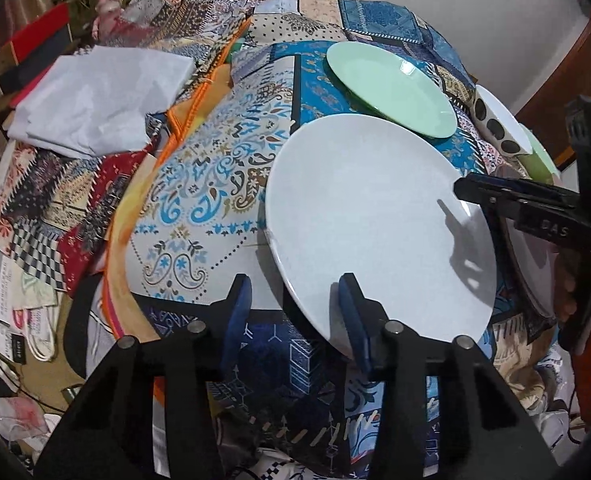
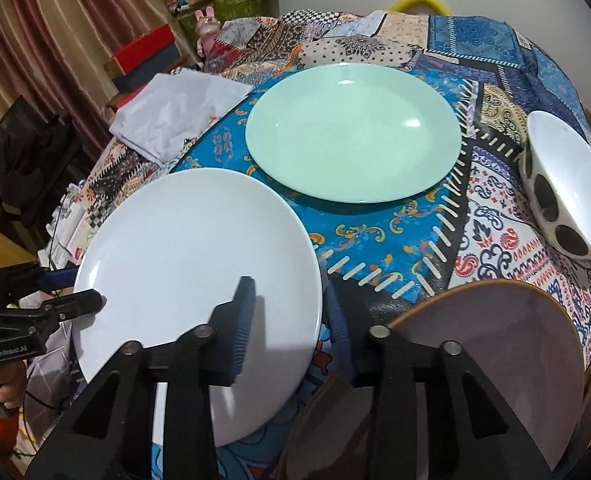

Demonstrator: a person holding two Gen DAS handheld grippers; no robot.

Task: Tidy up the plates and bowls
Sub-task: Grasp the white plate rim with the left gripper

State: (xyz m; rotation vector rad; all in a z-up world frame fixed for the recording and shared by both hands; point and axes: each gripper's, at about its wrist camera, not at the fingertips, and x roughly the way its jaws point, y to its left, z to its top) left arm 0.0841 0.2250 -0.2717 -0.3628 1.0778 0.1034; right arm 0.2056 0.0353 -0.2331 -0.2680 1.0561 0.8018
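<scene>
A large white plate (image 1: 375, 216) (image 2: 191, 256) lies on the patchwork cloth, nearest to me. My left gripper (image 1: 295, 308) (image 2: 83, 300) straddles the plate's near-left rim, one finger over the plate and one outside it, with a wide gap and the pads clear of it. On the opposite rim my right gripper (image 2: 291, 308) (image 1: 471, 196) stands the same way, open around the edge. A mint green plate (image 2: 351, 132) (image 1: 391, 88) lies farther back. To the right a white bowl with black dots (image 2: 563, 188) (image 1: 499, 120) stands tilted.
A greyish plate with a brown rim (image 2: 495, 344) lies at the near right, close to my right gripper. Folded white cloth (image 1: 95, 96) (image 2: 175, 112) sits at the back left. Boxes and clutter (image 2: 147, 56) crowd the left beyond the table. A hand (image 2: 3, 384) holds the left gripper's handle.
</scene>
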